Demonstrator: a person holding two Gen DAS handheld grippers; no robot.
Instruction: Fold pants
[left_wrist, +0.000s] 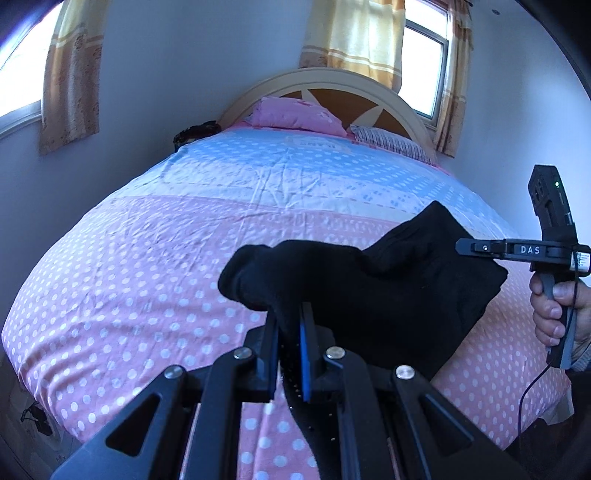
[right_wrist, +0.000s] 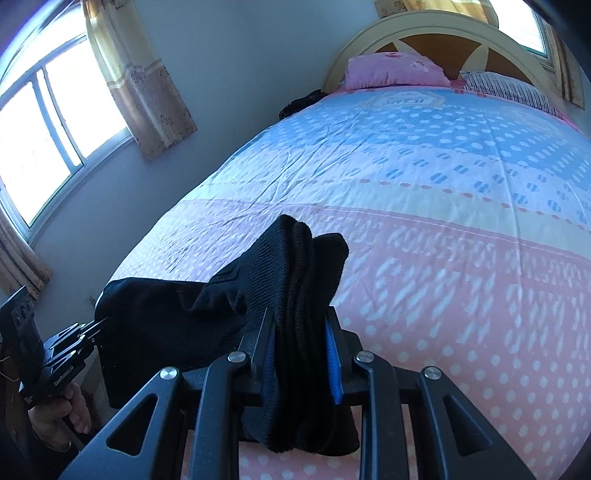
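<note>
Pants (left_wrist: 388, 291): black, bunched and folded over, held up above the near, pink part of the bed between the two grippers; thick ribbed folds show in the right wrist view (right_wrist: 295, 295).
Left gripper (left_wrist: 291, 321): jaws narrow, clamped on one bunched end of the pants; blue pads either side of the cloth.
Right gripper (right_wrist: 299, 325): jaws part-way closed on a thick wad of the pants, fabric filling the gap and hanging below.
Right hand (left_wrist: 561, 314): wrapped round the gripper handle, at the right edge of the left wrist view.
Bedspread (left_wrist: 147, 258): polka-dotted, pink near, blue farther, lightly creased.
Pillows (left_wrist: 295, 114): pink and striped, against the headboard.
</note>
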